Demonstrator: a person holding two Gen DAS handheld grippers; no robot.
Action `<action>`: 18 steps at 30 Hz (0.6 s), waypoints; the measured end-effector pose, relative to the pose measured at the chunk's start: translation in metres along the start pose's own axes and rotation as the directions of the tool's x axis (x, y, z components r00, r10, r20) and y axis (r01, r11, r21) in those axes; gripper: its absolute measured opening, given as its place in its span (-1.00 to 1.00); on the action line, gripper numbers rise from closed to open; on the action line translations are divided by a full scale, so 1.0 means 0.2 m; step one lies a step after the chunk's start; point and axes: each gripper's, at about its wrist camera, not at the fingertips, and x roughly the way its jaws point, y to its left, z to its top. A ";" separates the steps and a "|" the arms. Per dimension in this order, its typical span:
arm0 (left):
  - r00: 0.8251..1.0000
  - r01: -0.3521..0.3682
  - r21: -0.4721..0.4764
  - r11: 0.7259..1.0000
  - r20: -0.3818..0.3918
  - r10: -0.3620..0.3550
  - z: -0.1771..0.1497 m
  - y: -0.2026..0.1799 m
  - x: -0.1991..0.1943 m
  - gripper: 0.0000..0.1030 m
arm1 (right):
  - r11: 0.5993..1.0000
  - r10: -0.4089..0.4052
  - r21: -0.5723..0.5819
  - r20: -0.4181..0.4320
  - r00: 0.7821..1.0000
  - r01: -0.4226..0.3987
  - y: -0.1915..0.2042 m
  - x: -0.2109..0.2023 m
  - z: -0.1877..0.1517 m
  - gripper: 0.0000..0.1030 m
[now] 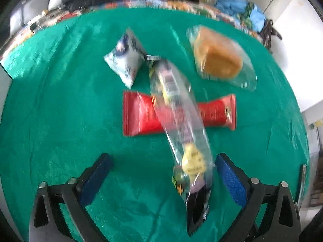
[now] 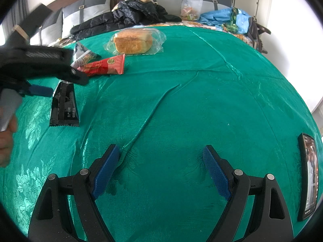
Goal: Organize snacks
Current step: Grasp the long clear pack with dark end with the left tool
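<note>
1. Four snacks are seen lying together on the green cloth (image 2: pixel 181 100), ahead of the left gripper (image 1: pixel 161 165): a long clear-and-black packet (image 1: pixel 181 131), a red packet (image 1: pixel 141 117), a pale blue-and-white pouch (image 1: pixel 125 60) and a wrapped bread loaf (image 1: pixel 218 58)

2. The long packet is laid slantwise across the red packet, so the two are overlapped; this pile is judged to be unsorted, with the arranging not yet done

3. The pouch is found beyond the red packet and slightly left of the gripper's line, its corner close to the far tip of the long packet; the bread is set farther off to the right, apart from the others

4. The left gripper is held wide open, with the near, black end of the long packet lying between its blue pads, closer to the right-hand pad; whether that pad is touched cannot be told, and nothing is clamped

5. This stance is judged to be chosen so that the top packet can be dealt with first, since the red one beneath is pinned by it

6. The right gripper (image 2: pixel 161 161) is also spread wide and holds nothing; only bare cloth is seen between its pads

7. From the right gripper, the snacks are placed well ahead and to the left, while a phone (image 2: pixel 308 177) is seen lying close on its right
</note>
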 end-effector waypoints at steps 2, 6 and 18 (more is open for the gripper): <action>1.000 0.016 -0.001 1.000 0.025 -0.016 -0.01 0.01 -0.03 -0.62 | 1.000 0.000 0.000 0.000 1.000 0.000 0.00 0.00 0.00 0.68; 0.997 0.053 0.016 0.998 0.063 -0.054 -0.11 0.06 -0.16 -0.63 | 1.000 0.000 0.000 0.000 1.000 0.000 0.00 0.00 0.00 0.68; 0.986 -0.114 -0.058 0.992 0.116 0.120 -0.64 0.64 -0.50 -0.24 | 1.000 0.000 0.000 0.000 1.000 0.000 0.00 0.00 0.00 0.68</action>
